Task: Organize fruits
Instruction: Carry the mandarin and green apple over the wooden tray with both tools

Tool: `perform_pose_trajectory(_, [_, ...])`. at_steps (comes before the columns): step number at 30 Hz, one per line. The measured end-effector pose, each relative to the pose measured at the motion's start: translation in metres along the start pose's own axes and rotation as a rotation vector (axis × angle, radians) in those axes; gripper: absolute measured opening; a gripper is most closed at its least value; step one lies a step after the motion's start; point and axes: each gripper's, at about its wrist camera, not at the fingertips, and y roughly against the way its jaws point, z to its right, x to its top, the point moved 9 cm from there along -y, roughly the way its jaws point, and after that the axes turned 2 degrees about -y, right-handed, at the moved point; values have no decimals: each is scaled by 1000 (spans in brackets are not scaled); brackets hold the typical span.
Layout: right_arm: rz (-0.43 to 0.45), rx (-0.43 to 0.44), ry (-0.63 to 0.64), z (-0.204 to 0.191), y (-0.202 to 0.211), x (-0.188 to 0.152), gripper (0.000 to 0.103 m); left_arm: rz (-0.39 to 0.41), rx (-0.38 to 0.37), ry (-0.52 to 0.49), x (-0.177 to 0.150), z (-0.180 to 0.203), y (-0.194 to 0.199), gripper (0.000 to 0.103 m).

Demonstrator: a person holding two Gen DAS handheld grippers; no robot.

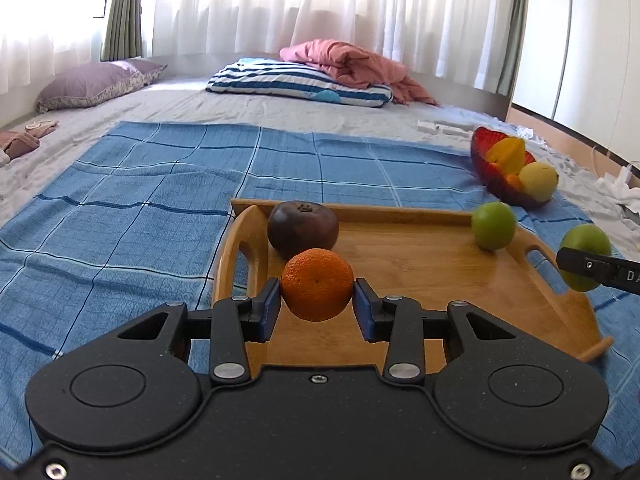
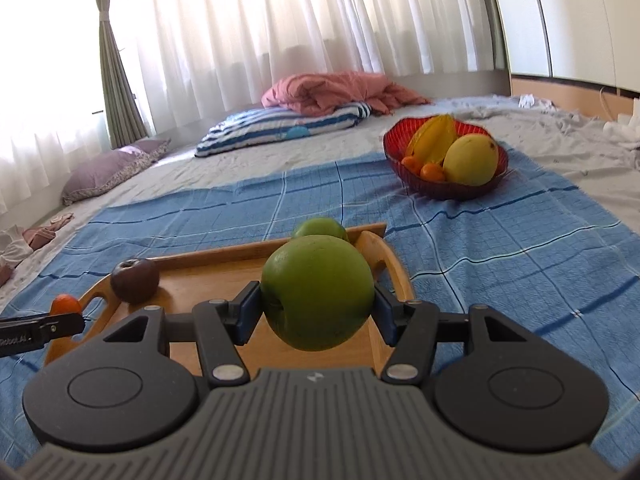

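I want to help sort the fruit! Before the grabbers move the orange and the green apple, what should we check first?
1. Left gripper pinching the orange: ok.
2. Right gripper pinching the green apple: ok.
3. Both fruits lifted clear of the wooden tray: cannot tell.
4. Room in the red bowl, which holds a starfruit and a mango: cannot tell.
5. Dark fruit and second green apple sitting in tray: ok.

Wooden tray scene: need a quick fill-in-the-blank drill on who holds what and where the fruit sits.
1. The left gripper is shut on the round ____ citrus fruit.
2. The right gripper is shut on a large ____ apple.
3. The dark purple-brown round fruit rests on the bamboo-coloured wooden ____.
4. The yellow star fruit lies in the ____ ribbed bowl.

Missing words: orange; green; tray; red
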Motion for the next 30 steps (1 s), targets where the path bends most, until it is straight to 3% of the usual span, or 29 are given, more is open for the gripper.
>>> perform_pose_trajectory(13, [-106, -38, 26, 4, -66, -5, 61, -67, 35, -1, -1, -8, -46, 37])
perform_pose_trajectory(30, [-118, -40, 28, 4, -82, -9, 61, -82, 40, 7, -8, -12, -66, 37])
